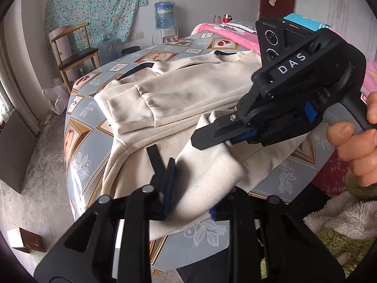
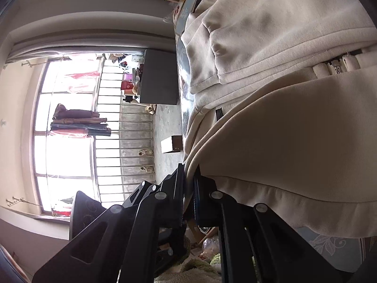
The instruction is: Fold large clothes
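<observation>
A cream zip-up sweatshirt (image 1: 188, 89) lies spread on a table covered with a blue patterned cloth (image 1: 82, 127); one sleeve is folded across its body. In the left wrist view my left gripper (image 1: 193, 188) sits at the near table edge, shut on a cream sleeve cuff (image 1: 212, 172) that bulges between its fingers. My right gripper (image 1: 200, 139), held by a hand (image 1: 353, 146), points left just above it with its jaws together on the same fabric. The right wrist view is rolled sideways: my right gripper (image 2: 188, 174) pinches the sweatshirt's (image 2: 282, 47) edge.
A wooden chair (image 1: 73, 54) and a plastic bag (image 1: 55, 99) stand left of the table. A water dispenser (image 1: 165, 15) is at the back, a pink blanket (image 1: 219, 30) behind the table. A small box (image 1: 26, 238) lies on the floor. A barred window (image 2: 70, 118) shows in the right wrist view.
</observation>
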The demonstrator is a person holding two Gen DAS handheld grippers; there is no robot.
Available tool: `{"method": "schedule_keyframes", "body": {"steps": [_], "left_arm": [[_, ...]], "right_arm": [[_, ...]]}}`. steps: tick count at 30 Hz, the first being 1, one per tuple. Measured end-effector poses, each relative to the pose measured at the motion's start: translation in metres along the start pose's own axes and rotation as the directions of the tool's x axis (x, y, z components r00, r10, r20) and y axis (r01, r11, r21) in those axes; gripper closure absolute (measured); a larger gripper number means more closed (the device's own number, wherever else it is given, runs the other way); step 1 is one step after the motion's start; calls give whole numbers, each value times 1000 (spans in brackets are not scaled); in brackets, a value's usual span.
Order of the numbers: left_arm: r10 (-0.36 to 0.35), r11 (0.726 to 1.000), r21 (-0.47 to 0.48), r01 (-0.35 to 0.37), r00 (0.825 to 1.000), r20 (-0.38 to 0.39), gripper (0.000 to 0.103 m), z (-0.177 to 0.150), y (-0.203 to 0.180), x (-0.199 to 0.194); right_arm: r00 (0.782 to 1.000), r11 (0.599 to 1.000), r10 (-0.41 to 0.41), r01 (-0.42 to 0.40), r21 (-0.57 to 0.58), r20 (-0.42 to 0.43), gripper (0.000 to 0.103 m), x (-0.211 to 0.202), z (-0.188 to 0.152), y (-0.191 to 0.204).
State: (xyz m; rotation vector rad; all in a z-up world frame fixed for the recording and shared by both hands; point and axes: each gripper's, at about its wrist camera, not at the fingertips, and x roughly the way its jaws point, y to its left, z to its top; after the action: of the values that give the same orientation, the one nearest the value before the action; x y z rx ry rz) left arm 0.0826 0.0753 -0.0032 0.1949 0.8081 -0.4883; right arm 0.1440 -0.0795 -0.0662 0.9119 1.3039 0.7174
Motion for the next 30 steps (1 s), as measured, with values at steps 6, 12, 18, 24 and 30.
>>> {"method": "schedule_keyframes", "body": {"steps": [6, 12, 18, 24, 30], "left_arm": [[39, 998, -52, -40, 999, -18, 98, 4, 4, 7], [93, 975, -196, -108, 992, -83, 98, 8, 24, 20], [148, 951, -249, -183, 977, -153, 98, 10, 28, 39], [183, 922, -304, -239, 962, -202, 98, 13, 31, 52], [197, 905, -329, -269, 952, -235, 98, 16, 31, 56]], "right_arm": [[994, 997, -53, 58, -42, 98, 67, -43, 2, -10], [882, 955, -268, 295, -13, 387, 54, -161, 1, -44], [783, 932, -350, 348, 105, 514, 53, -265, 16, -91], [851, 965, -262, 216, 152, 455, 53, -286, 53, -139], [914, 979, -176, 125, 160, 366, 53, -271, 69, -167]]}}
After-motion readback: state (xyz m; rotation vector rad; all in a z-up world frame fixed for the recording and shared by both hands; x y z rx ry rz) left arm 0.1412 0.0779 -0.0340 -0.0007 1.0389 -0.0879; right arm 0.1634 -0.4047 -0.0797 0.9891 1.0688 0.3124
